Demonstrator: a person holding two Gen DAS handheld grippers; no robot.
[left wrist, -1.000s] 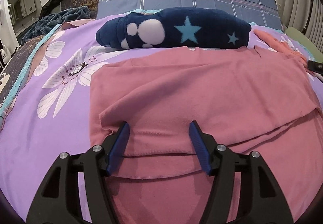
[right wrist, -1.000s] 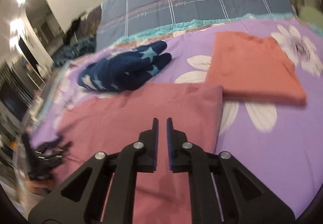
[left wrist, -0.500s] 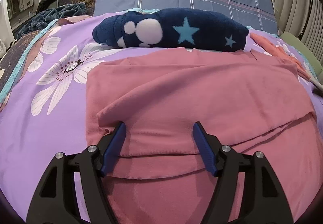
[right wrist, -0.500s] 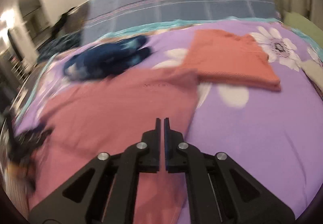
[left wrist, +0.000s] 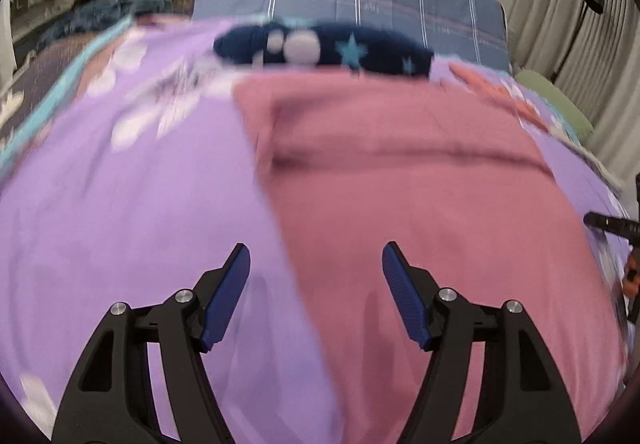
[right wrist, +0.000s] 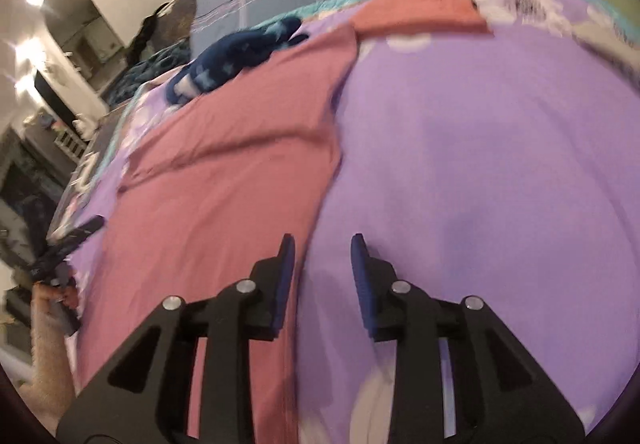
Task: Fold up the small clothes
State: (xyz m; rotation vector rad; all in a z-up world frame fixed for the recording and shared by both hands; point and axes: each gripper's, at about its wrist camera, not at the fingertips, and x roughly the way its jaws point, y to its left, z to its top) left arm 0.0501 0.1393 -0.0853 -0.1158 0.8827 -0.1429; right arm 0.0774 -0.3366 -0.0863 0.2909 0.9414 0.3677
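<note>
Jaws apart, both grippers over pink garment (left wrist: 420, 180) edges

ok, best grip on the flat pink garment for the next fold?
Probably both side edges of the flat pink knit garment. Left gripper straddles its left edge, right gripper its right edge; both are open. It lies flat on the purple floral bedsheet, so come in low from outside.
</note>
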